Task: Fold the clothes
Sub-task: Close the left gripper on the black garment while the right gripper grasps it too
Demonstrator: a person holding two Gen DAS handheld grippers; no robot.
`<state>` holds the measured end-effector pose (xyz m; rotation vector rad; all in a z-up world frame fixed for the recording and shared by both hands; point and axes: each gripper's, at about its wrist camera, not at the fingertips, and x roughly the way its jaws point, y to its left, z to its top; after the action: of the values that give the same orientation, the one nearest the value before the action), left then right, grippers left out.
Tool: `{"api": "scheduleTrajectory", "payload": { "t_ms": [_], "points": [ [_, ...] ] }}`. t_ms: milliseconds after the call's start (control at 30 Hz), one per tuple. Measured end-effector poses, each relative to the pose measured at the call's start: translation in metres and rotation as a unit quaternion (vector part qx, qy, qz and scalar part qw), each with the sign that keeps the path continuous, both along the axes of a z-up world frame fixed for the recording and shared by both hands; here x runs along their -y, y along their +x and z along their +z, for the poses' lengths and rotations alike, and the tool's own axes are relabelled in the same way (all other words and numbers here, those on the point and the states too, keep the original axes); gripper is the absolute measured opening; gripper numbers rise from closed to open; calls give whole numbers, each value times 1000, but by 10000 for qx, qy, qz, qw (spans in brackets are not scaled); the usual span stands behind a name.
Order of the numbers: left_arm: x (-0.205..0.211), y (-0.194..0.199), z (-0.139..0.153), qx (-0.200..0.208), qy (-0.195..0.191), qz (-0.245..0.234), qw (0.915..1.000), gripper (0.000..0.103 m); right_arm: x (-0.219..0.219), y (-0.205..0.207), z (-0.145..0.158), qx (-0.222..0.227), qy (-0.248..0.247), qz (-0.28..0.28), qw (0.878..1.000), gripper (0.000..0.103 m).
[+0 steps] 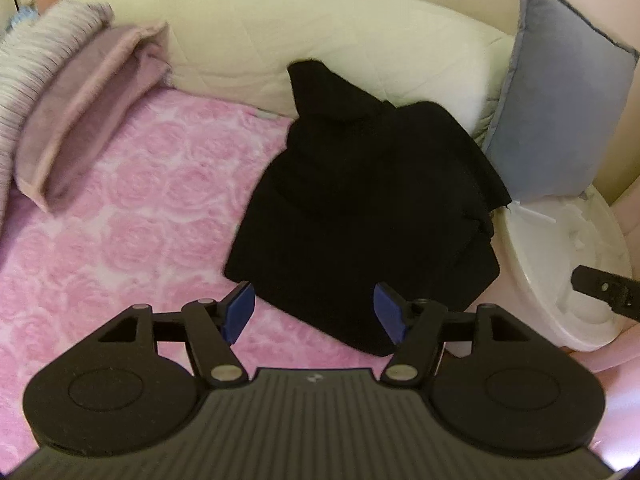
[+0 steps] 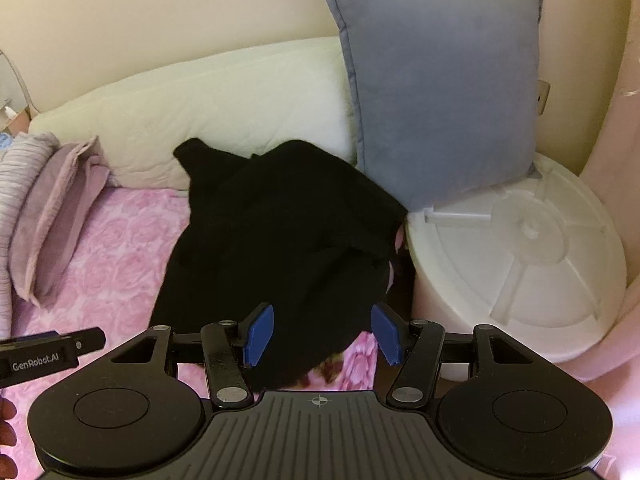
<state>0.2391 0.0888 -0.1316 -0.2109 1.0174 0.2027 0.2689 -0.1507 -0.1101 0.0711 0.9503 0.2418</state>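
On the bed's pink rose blanket point(image 1: 120, 220) lies the black garment point(image 1: 360, 216), folded into a rough bundle, its far end resting up against the cream bolster point(image 1: 300, 40). Take the garment as your landmark. Your left gripper point(image 1: 314, 312) hovers over its near edge with the jaws wide apart and nothing between the blue pads point(image 1: 240, 312); no pad touches the cloth. Your right gripper point(image 2: 322, 334) hangs above the garment's near right corner, likewise spread wide and empty. Left of the garment, well apart from it, a folded mauve cloth point(image 1: 88, 120) lies on the blanket, with a striped cloth point(image 1: 36, 68) beyond that. Right of the garment, just beside it, sits a white round tub point(image 2: 520, 272), turned so that its ribbed base faces you; the garment's right edge reaches it, though contact cannot be confirmed. A grey-blue cushion point(image 2: 440, 92) stands upright behind the tub, leaning at the wall, near the garment's far right corner. In the right wrist view, the left gripper's body shows at the garment's left, marked "GenRobot.AI".
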Motion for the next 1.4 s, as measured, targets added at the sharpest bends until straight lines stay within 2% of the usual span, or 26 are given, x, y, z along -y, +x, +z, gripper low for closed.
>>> {"api": "scheduleTrajectory", "payload": {
  "t_ms": [233, 467, 900, 1033, 1133, 1267, 1300, 1333, 1367, 1400],
  "points": [
    [-18, 40, -52, -474, -238, 262, 9982, 63, -8, 49, -41, -414, -122, 209, 9989, 58],
    [-35, 77, -96, -819, -227, 433, 9954, 63, -14, 91, -83, -861, -163, 135, 9961, 58],
    [-53, 135, -159, -1171, -438, 489, 9909, 63, -24, 159, -144, -1093, 1, -46, 9940, 58],
    [-64, 141, -185, -1372, -653, 753, 9855, 63, -23, 172, -165, -1341, 167, -164, 9907, 58],
    [-73, 142, -205, -1462, -913, 1083, 9791, 63, -17, 177, -179, -1557, 489, -419, 9857, 58],
    [-84, 140, -220, -1326, -1421, 1548, 9686, 66, -11, 177, -185, -1637, 861, -612, 9808, 58],
    [-86, 139, -222, -1279, -1498, 1631, 9668, 66, -11, 177, -184, -1626, 920, -572, 9807, 46],
    [-87, 139, -222, -1221, -1563, 1679, 9657, 59, -12, 177, -183, -1602, 995, -471, 9809, 30],
    [-87, 139, -221, -1127, -1625, 1642, 9664, 33, -13, 177, -181, -1578, 1069, -371, 9810, 11],
    [-88, 139, -218, -990, -1727, 1556, 9675, 12, -14, 176, -179, -1543, 1126, -287, 9812, 8]
  ]
}}
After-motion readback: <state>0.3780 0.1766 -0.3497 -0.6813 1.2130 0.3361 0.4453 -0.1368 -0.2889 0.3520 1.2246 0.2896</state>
